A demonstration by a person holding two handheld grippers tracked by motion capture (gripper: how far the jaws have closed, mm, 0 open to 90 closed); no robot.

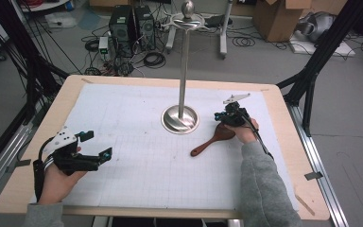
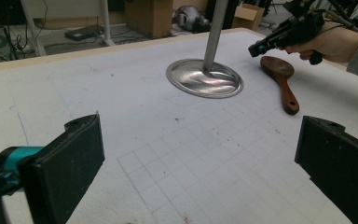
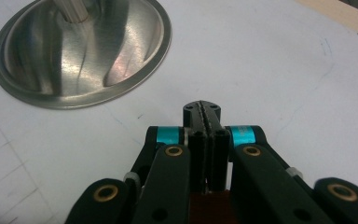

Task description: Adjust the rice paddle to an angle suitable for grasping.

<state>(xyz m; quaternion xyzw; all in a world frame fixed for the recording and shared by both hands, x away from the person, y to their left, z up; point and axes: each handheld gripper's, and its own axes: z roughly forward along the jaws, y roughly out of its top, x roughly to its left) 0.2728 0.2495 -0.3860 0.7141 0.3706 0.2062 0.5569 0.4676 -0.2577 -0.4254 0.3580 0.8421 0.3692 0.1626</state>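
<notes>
A brown wooden spoon (image 1: pixel 212 140) lies on the white gridded mat (image 1: pixel 132 142), right of a metal stand's round base (image 1: pixel 180 119), handle toward the near side. My right gripper (image 1: pixel 219 116) hovers just over the spoon's bowl (image 2: pixel 276 66), pointing at the stand. Its jaws are shut, pressed flat together with nothing between them (image 3: pixel 203 106). A strip of the spoon (image 3: pixel 209 205) shows under them, and the stand base (image 3: pixel 79 51) lies ahead. My left gripper (image 1: pixel 97 144) rests at the mat's near left, open, jaws wide apart over bare mat (image 2: pixel 191 177).
The stand's thin pole (image 1: pixel 183 66) rises from the table's middle to a dish and ball on top. The wooden table edge (image 1: pixel 170 79) frames the mat. On the floor beyond are computer cases (image 1: pixel 132 23), cables and cardboard boxes (image 1: pixel 276 19).
</notes>
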